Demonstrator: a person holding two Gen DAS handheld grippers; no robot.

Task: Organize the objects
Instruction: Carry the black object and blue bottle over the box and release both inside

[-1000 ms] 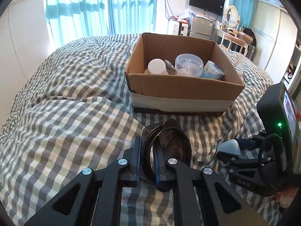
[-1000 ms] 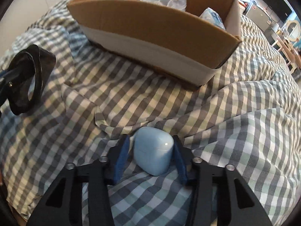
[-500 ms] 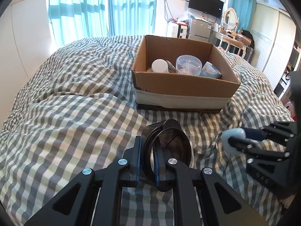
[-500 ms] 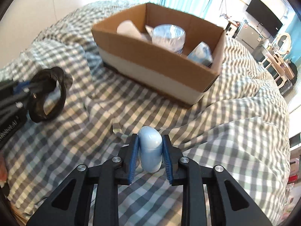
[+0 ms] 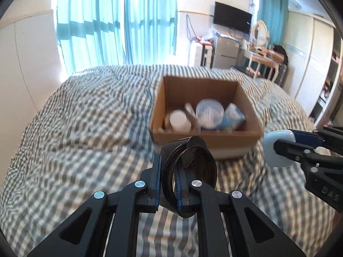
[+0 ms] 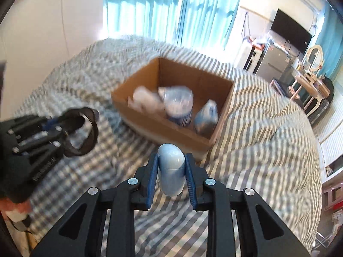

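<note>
My left gripper (image 5: 168, 171) is shut on the rim of a dark translucent cup (image 5: 190, 165), held above the checked bedcover; it also shows in the right wrist view (image 6: 81, 131). My right gripper (image 6: 171, 167) is shut on a pale blue rounded case (image 6: 171, 169), held in the air; the case shows at the right of the left wrist view (image 5: 276, 147). An open cardboard box (image 5: 205, 138) sits on the bed ahead of both grippers, also in the right wrist view (image 6: 163, 126). It holds a white jar (image 5: 179, 121), a clear round tub (image 5: 209, 114) and a blue packet (image 5: 232, 117).
The grey and white checked bedcover (image 5: 85, 128) is soft and creased. Teal curtains (image 5: 107, 25), a wall television (image 5: 232, 20), a fridge and a dressing table (image 5: 263, 53) stand beyond the bed. A white wall (image 5: 23, 64) runs along the left.
Both grippers have risen from the bed with their objects. The right gripper closed on the blue case and lifted it. The box now looks farther off and lower.
</note>
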